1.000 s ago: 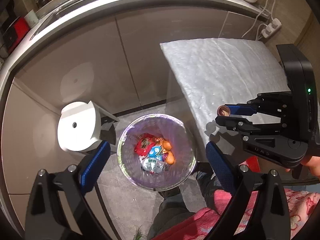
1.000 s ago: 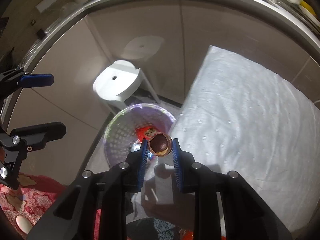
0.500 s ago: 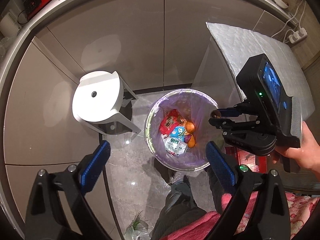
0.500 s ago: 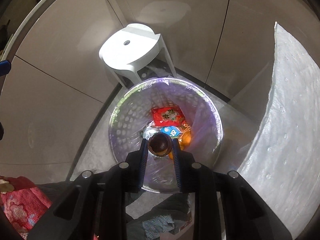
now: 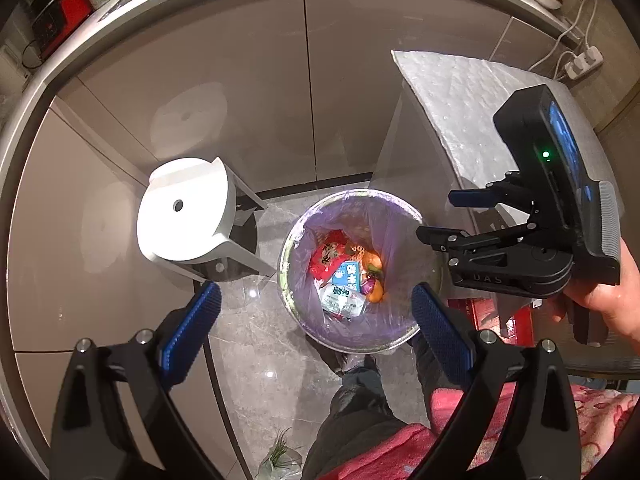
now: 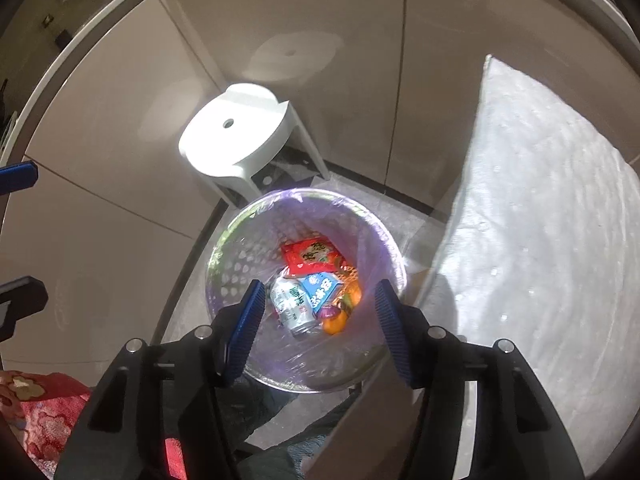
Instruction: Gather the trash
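- Warm, fairly dim indoor light; the glossy cabinet doors (image 5: 240, 92) behind the white stool (image 5: 184, 216) mirror it as a pale glare.
- Beyond the stool, strong fisheye bending darkens both views' edges.
- Centres stay sharp.

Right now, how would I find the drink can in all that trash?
Find the white stool by the cabinets; in front of it stands a round bin lined with a purple bag. Down at the bottom, the can lies on its side beside a blue carton. It's the only shiny silver cylinder there.
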{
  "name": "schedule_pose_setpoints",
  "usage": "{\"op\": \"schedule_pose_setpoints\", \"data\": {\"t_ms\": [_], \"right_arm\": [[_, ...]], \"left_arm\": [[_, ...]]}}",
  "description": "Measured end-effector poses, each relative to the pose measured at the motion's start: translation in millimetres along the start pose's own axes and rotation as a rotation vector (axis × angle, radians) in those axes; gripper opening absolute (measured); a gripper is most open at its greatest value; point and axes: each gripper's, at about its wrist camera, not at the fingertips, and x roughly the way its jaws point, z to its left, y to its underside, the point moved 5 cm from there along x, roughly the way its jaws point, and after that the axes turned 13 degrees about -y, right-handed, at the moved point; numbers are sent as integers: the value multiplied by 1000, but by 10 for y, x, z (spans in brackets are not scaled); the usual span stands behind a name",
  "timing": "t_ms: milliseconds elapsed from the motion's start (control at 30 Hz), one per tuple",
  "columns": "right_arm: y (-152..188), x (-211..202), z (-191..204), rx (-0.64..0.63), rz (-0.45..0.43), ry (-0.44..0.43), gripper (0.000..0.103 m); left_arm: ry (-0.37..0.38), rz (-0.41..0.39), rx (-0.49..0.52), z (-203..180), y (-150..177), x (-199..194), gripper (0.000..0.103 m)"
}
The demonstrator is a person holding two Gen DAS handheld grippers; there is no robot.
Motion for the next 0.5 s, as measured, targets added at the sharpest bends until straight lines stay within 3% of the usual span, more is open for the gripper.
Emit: {"op": "schedule_pose_setpoints", "data": {"t_ms": [200, 500], "right_arm": [[106, -896, -384, 138, -188, 101, 73], [702, -2379, -1174, 345, -429, 293, 88]], "left_arm": [[57, -84, 66, -333, -324, -298, 92], [179, -246, 228, -1413, -893, -926, 92]]}}
